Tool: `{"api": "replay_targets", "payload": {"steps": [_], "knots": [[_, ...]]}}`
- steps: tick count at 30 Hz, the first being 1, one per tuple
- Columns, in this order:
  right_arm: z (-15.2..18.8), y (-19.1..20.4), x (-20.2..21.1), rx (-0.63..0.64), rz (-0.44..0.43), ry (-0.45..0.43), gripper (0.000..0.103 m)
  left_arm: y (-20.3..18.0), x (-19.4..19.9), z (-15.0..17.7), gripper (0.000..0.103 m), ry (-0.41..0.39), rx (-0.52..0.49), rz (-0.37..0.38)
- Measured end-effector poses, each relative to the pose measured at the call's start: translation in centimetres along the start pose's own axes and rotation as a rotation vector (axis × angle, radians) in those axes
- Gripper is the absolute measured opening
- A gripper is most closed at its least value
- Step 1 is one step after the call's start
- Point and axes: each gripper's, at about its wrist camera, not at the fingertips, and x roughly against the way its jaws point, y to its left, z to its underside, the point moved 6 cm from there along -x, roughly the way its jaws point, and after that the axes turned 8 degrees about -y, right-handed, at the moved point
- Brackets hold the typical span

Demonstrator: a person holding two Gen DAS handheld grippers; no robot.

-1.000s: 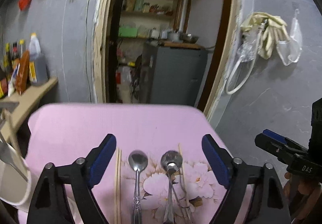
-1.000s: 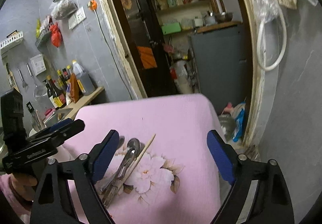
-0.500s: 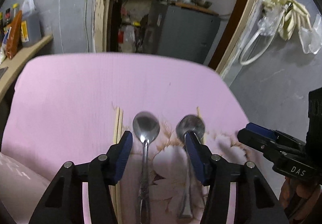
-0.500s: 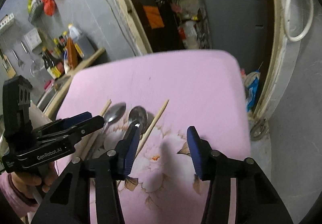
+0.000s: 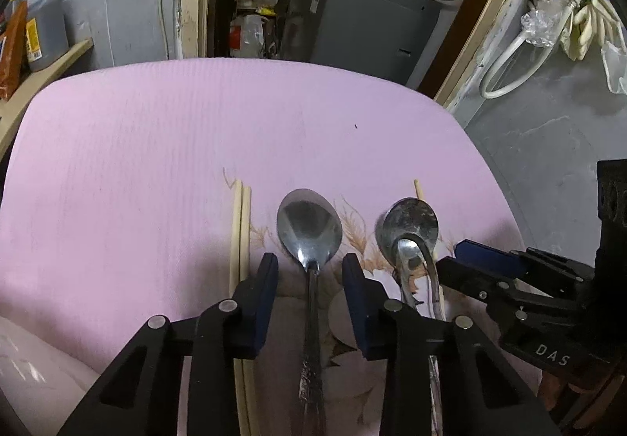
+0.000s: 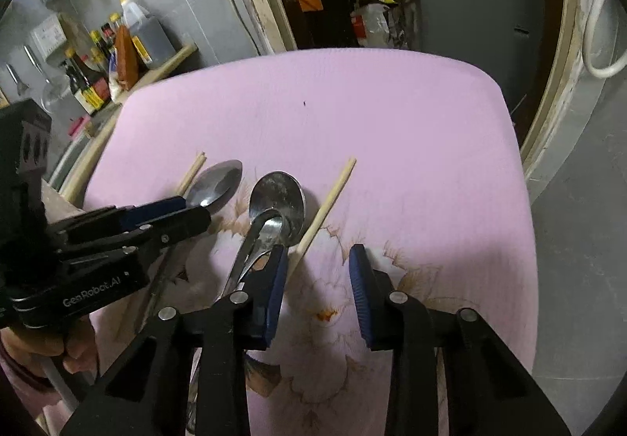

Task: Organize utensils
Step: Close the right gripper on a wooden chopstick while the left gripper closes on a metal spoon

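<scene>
On a pink floral mat (image 5: pixel 156 146) lie a pair of chopsticks (image 5: pixel 240 224), a single steel spoon (image 5: pixel 309 228), stacked spoons (image 5: pixel 409 230) and one more chopstick (image 6: pixel 327 208). My left gripper (image 5: pixel 309 271) is low over the mat, half open, its fingers either side of the single spoon's neck without gripping it. My right gripper (image 6: pixel 317 267) is also half open and empty; its left finger is next to the lone chopstick and the stacked spoons (image 6: pixel 276 206). Each gripper shows in the other's view, the right one (image 5: pixel 490 267) and the left one (image 6: pixel 156 216).
Bottles (image 6: pixel 141 36) stand on a wooden shelf at the left. A grey cabinet (image 5: pixel 364 16) stands behind the mat in a doorway. A hose and gloves (image 5: pixel 564 16) hang on the right wall. The mat's far half is bare.
Both grippers have come down and forward toward the utensils, and their jaws have narrowed from wide open to half open. The utensils have not moved.
</scene>
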Motion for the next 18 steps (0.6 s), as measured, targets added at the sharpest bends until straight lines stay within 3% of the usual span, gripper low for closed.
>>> {"api": "replay_targets", "payload": {"steps": [7,10,13,18], "knots": [[-1.0,1.1,-0.8,0.058,0.086,0.041,0.028,0.2,-0.1,-0.6,0.025,0.020,0.015,0.001],[-1.2,1.4,-0.7,0.077,0.107,0.056,0.020,0.4,-0.4,-0.8,0.020,0.025,0.020,-0.002],[-1.0,1.1,-0.3,0.061,0.084,0.083,0.010,0.5,-0.4,-0.7,0.012,0.039,0.027,-0.006],[-1.2,0.6,-0.5,0.033,0.067,0.126,0.010,0.4,-0.5,-0.5,0.009,0.071,0.028,0.001]]}}
